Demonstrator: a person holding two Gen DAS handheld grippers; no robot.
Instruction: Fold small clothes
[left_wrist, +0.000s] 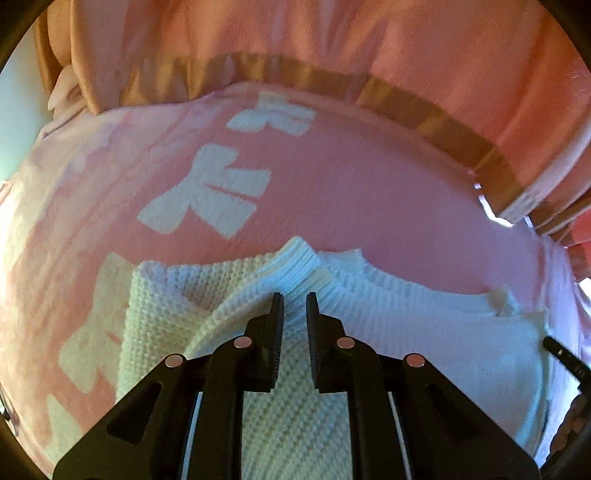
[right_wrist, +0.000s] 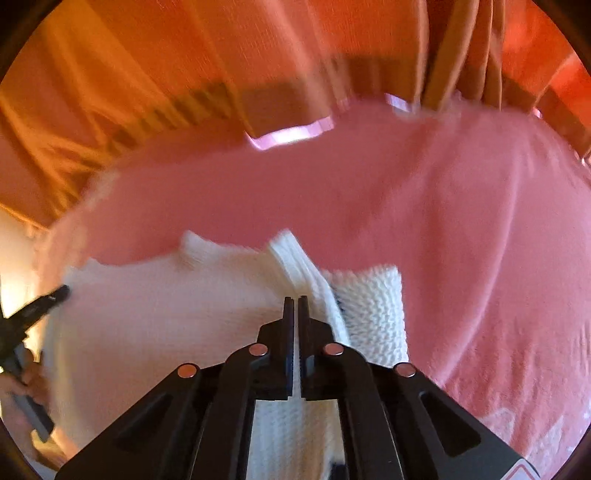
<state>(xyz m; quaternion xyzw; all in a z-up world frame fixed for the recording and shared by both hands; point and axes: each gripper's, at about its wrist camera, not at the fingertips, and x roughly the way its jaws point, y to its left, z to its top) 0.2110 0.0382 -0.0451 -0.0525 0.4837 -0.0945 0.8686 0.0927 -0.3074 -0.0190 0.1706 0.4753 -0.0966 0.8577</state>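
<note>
I find the left gripper (left_wrist: 294, 301) with its jaws narrow, a slim gap showing between the ribbed pads. A ribbed fold of the white knitted sweater (left_wrist: 424, 325) rises into that gap at the tips, and the pads appear to pinch it. The coarser moss-stitch knit passes beneath the fingers and spreads to the left of the jaws, while the finer ribbed panel runs off to their right. Ahead of the tips the ribbed neckband stands up in a peak.

I find the right gripper (right_wrist: 297, 301) with its jaws drawn almost together. A thin layer of the sweater (right_wrist: 155, 325) shows white in the slit between the pads, so I read it as clamped on the fabric. A ribbed band climbs from the tips away and to the left; a coarse-knit panel lies just right of the jaws. The main body of the garment spreads left.

Beyond the sweater in both views lies a pink blanket (left_wrist: 369, 192) bearing white bow shapes (left_wrist: 207, 192), which supports the garment. Past its far edge I see a wooden bed rail (left_wrist: 424, 110) and pink draped cloth.

At the far left edge of the right view, the other gripper's black tip touches the sweater's edge, with a hand (right_wrist: 31, 380) on its handle.
</note>
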